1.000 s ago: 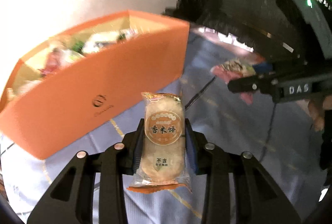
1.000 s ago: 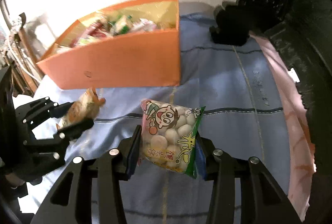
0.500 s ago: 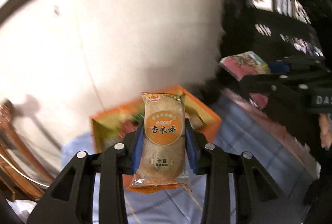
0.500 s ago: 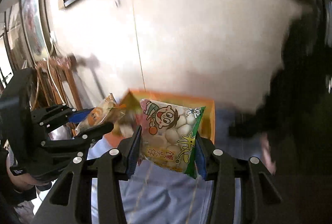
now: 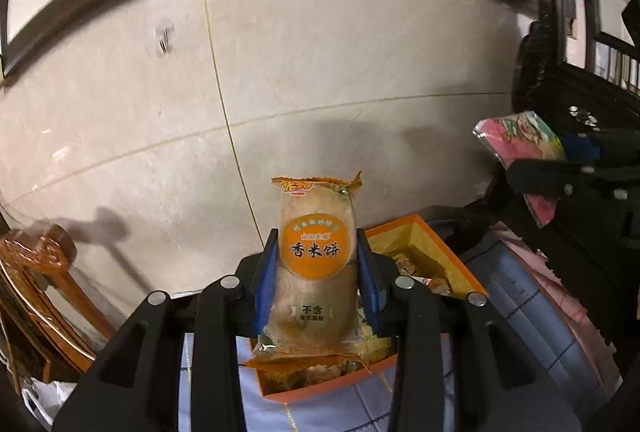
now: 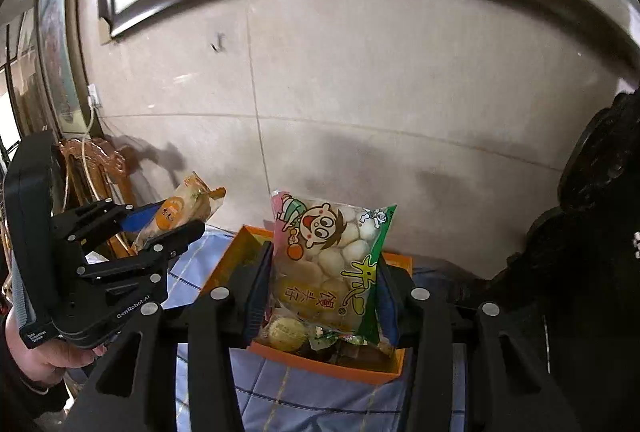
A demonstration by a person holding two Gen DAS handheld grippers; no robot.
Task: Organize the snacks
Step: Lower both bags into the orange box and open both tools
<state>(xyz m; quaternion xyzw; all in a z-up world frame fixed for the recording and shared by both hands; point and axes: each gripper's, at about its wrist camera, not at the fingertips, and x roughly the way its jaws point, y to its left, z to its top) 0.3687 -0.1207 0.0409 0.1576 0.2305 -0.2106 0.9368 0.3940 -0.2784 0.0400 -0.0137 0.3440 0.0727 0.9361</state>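
My left gripper [image 5: 318,272] is shut on a rice cracker packet [image 5: 316,264] with an orange round label, held upright high above the table. Below and behind it lies the orange box [image 5: 440,252], with several snacks inside. My right gripper [image 6: 322,280] is shut on a bag of small round biscuits [image 6: 328,256] with a cartoon face, also raised over the orange box [image 6: 332,364]. In the right wrist view the left gripper [image 6: 172,220] with its rice cracker packet [image 6: 180,210] hangs at the left. The right gripper's bag [image 5: 520,140] shows at the right of the left wrist view.
A blue checked cloth [image 6: 280,392] covers the table under the box. A beige tiled wall [image 5: 320,72] rises close behind. A carved wooden chair [image 5: 44,272] stands at the left, dark carved furniture [image 6: 592,232] at the right. A person's hand [image 6: 36,352] holds the left gripper.
Both grippers have risen well above the table with their packets still held. The orange box, near and large before, now lies small below them, and the wall fills the views.
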